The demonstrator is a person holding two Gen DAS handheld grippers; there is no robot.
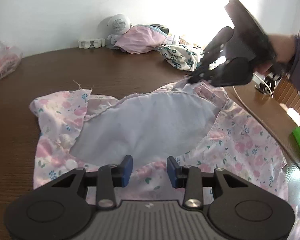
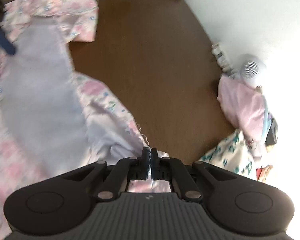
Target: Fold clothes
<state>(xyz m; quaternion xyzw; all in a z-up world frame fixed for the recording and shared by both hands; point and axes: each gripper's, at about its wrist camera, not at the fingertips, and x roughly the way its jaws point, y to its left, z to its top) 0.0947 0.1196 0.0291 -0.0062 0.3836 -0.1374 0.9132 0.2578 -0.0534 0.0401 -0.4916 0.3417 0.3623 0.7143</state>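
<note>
On dark wood, right claw (image 2: 149, 156) pinches thin floral garment (image 2: 40, 92).

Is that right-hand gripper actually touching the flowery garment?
Touching. In the right wrist view, the right gripper is shut on an edge of the floral garment, cloth pinched between its pads.

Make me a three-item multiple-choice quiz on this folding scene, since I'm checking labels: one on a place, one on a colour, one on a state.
1. Where is the white fan?
A. by the wall
B. on the floral garment
C. in a hand

2. What colour is the garment's lining?
A. green
B. pale lilac
C. black

3. How is the right claw?
A. wide open
B. shut on the garment
C. out of view

Key: A, the white fan stands at the table's far edge; B, the floral garment shows its lining; B, the right claw pinches fabric.
</note>
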